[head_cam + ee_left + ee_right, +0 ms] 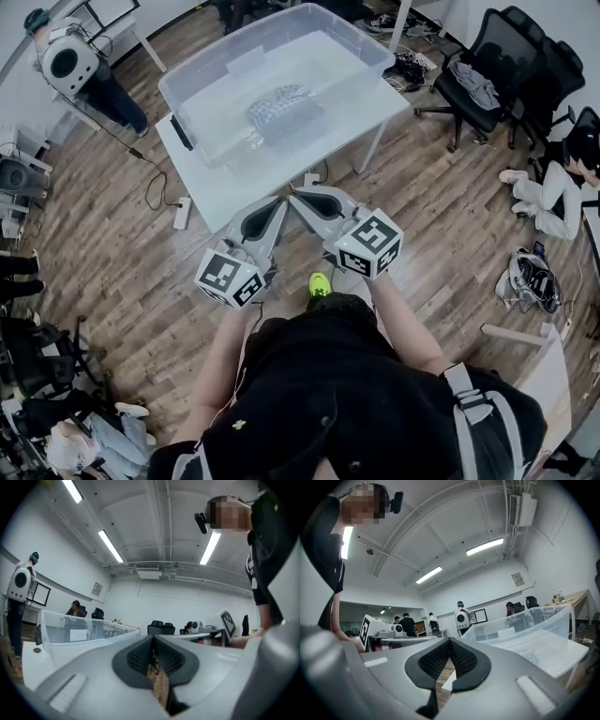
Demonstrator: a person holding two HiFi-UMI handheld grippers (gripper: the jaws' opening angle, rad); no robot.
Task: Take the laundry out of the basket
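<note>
Left gripper (pixel 278 201) and right gripper (pixel 298 196) point at the near edge of the white table (pixel 216 192). The clear basket (pixel 185 108) is open-topped; its tall walls ring the laundry (pixel 281 105). Wooden floor (pixel 441 216) lies open right, before 2 office chairs (pixel 487 66).

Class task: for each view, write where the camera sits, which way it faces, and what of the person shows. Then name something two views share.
Head view: on the person's head, facing steeply down at the basket on the table; shows torso, forearms, left gripper and right gripper.
Left gripper view: on that gripper, level along shut jaws; basket at left, torso at right.
Right gripper view: on that gripper, level along shut jaws; basket at right, torso at left.
Shared: both gripper views show the basket.
</note>
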